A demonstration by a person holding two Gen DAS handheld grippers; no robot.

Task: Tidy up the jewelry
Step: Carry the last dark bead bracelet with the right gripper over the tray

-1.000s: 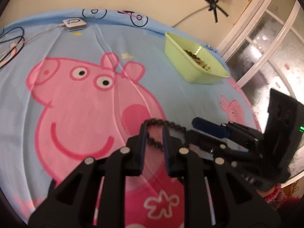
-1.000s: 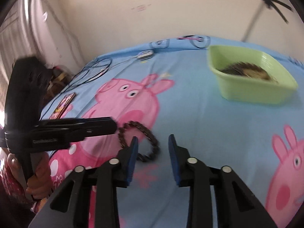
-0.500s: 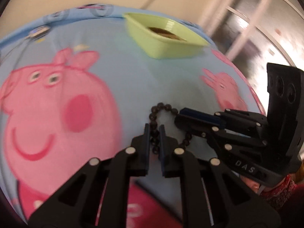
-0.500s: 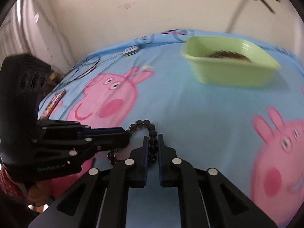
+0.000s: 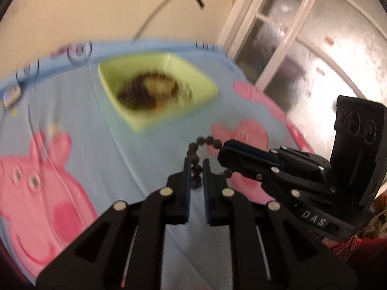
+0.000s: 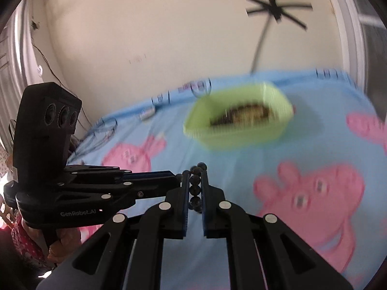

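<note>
Black claw (image 5: 195, 169) arms, silver screws, blue pads (image 5: 186, 171).

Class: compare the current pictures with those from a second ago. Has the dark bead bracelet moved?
Yes. The bead bracelet, earlier flat on the sheet, is now pinched by both the left tool and right tool, and is nearer the green tub.

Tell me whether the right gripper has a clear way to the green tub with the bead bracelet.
Probably yes. The right gripper, shut on the bead bracelet, faces the green tub across bare blue sheet. The left gripper also clamps the bracelet, so both must travel together.
</note>
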